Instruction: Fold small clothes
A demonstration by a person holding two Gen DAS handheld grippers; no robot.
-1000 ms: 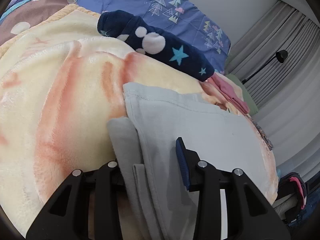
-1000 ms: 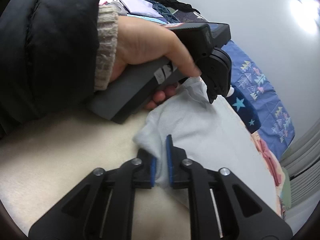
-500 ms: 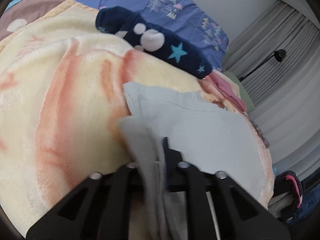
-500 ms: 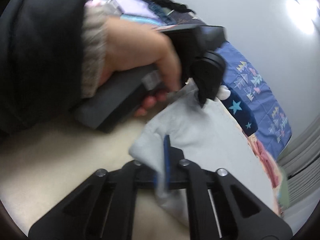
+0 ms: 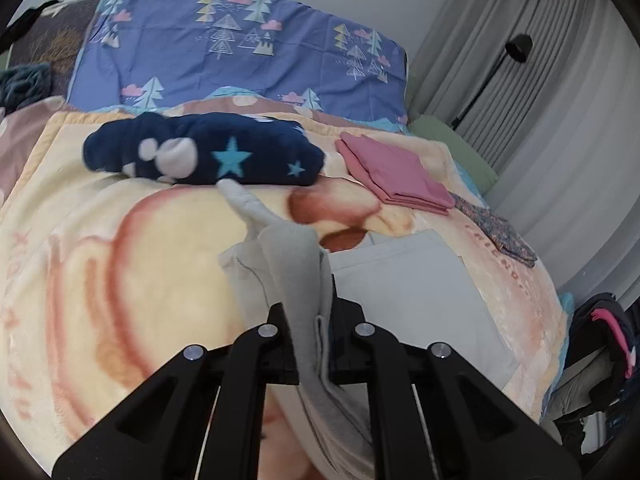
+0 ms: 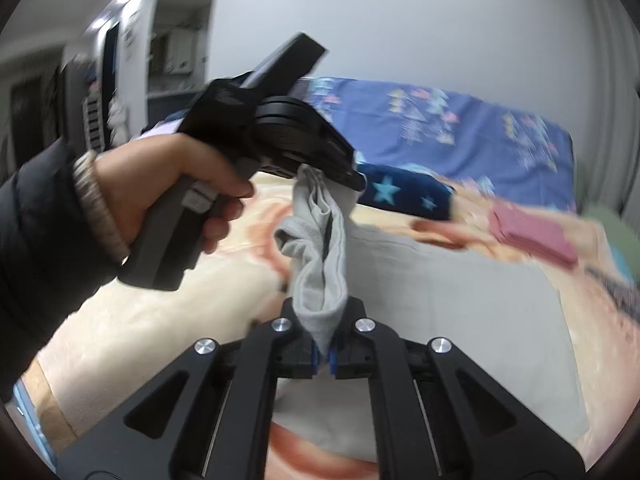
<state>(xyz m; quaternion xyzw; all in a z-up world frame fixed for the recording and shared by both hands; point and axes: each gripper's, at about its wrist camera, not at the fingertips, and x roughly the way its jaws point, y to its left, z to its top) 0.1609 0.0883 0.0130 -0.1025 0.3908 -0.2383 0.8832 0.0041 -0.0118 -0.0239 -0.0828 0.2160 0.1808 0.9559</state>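
Observation:
A light grey garment (image 5: 404,280) lies partly spread on the peach blanket (image 5: 120,272). My left gripper (image 5: 310,320) is shut on a bunched edge of it (image 5: 296,256), lifted off the bed. My right gripper (image 6: 323,354) is shut on the other end of the same lifted edge (image 6: 320,264). In the right wrist view the left gripper (image 6: 308,152) hangs above, held by a hand, with the grey cloth stretched between both. The rest of the garment (image 6: 460,304) stays flat on the blanket.
A dark blue star-patterned fleece (image 5: 208,152) lies behind the garment. A folded pink cloth (image 5: 392,172) sits at the right. A purple tree-print pillow (image 5: 240,48) is at the head. Curtains and a floor lamp (image 5: 516,48) stand to the right.
My left gripper closed on the garment's edge. Both grippers then lifted that edge up off the blanket, and the cloth now hangs bunched between them.

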